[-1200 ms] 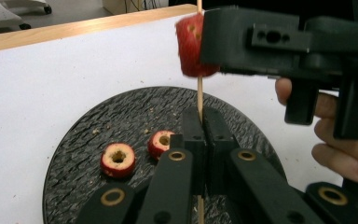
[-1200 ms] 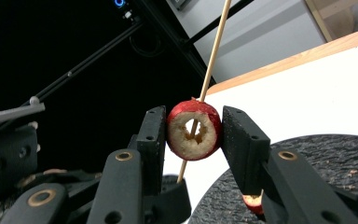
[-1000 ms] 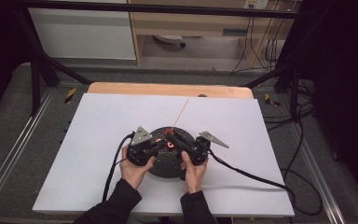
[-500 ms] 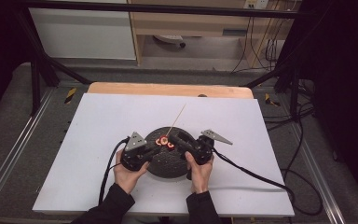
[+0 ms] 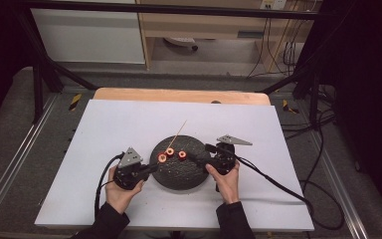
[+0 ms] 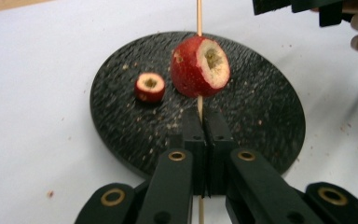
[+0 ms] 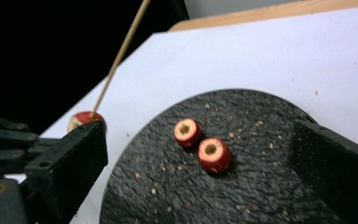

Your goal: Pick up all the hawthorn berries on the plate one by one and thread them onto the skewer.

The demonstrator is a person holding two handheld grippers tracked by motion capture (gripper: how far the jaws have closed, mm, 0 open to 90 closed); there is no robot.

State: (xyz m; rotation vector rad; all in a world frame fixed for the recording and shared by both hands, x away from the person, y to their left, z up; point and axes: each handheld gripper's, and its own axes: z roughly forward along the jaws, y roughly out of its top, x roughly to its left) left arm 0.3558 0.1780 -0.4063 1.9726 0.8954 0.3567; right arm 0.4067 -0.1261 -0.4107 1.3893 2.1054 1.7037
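White table [image 5: 104, 129]: three hawthorns, one skewer [image 6: 198, 16]

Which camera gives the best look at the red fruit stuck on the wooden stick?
The left gripper view: the skewered fruit sits close and sharp on the skewer, its cored end facing the camera. The high view shows it as a small red ring. The right gripper view catches part of it behind a jaw.

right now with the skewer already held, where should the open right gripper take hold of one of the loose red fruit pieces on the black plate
Grip the nearer cored red fruit piece across its rounded red sides, coming down from above. It sits hole-up and apart from its neighbour on the round black textured plate, so the right gripper's open fingers can probably straddle it, keeping the hole free for the thin wooden skewer.
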